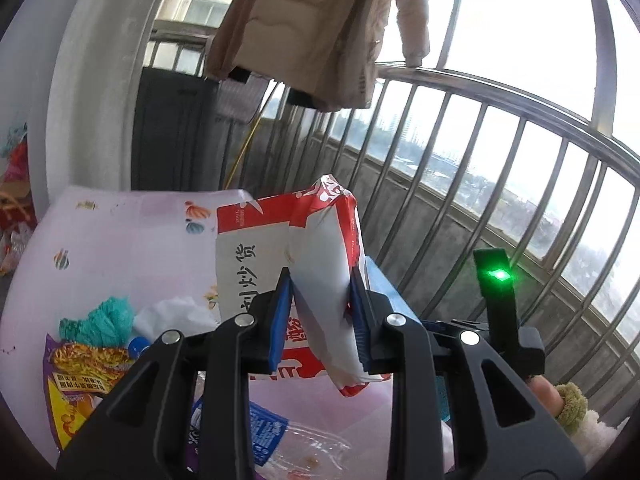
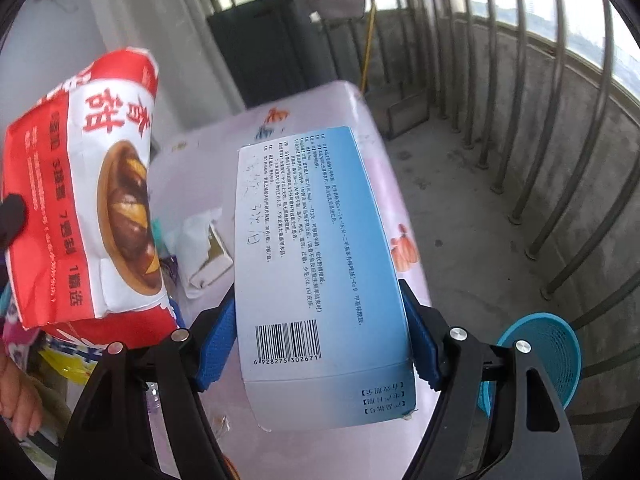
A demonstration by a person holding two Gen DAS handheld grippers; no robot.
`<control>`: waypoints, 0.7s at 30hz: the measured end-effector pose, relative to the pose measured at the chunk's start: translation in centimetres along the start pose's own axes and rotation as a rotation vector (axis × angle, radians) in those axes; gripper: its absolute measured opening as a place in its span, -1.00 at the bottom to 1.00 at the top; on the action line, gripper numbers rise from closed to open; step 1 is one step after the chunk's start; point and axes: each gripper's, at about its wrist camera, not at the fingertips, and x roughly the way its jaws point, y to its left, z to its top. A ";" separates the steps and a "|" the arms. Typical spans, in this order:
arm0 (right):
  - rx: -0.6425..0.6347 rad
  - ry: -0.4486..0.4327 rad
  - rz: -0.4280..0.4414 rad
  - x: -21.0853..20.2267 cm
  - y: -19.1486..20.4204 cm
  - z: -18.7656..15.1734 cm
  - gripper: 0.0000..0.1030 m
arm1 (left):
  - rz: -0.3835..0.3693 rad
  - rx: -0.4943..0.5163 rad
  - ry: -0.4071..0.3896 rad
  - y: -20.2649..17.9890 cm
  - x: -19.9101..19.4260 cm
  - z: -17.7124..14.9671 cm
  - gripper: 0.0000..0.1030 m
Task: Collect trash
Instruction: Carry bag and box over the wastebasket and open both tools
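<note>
My left gripper point(image 1: 320, 280) is shut on a red and white snack bag point(image 1: 320, 232) and holds it up above the table; the same bag point(image 2: 80, 184) fills the left of the right wrist view. My right gripper point(image 2: 318, 296) is shut on a flat blue and white box point(image 2: 320, 220) with a barcode, its blue pads point(image 2: 218, 344) pressing both long sides. The box is off the table. Its edge point(image 1: 384, 284) shows just right of the bag in the left wrist view.
A table under a pink printed cloth point(image 1: 120, 232) bears a teal crumpled wad point(image 1: 100, 320), white tissue point(image 1: 172, 312), a purple and yellow wrapper point(image 1: 80, 380) and a plastic bottle point(image 1: 280, 440). A blue mesh basket point(image 2: 548, 356) stands on the concrete floor beside the metal railing point(image 2: 520, 140).
</note>
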 end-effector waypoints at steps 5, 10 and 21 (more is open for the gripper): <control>0.073 -0.046 -0.011 -2.9 -2.5 -0.9 0.40 | -0.041 0.037 0.000 -2.2 -0.3 0.1 -0.50; 0.157 -0.075 -0.032 -4.7 -6.4 -1.7 0.40 | -0.107 0.054 0.041 -5.0 1.4 0.0 -0.50; 0.468 -0.099 -0.053 -7.6 -17.4 -6.6 0.40 | -0.373 0.092 0.276 -13.9 10.8 -1.6 -0.50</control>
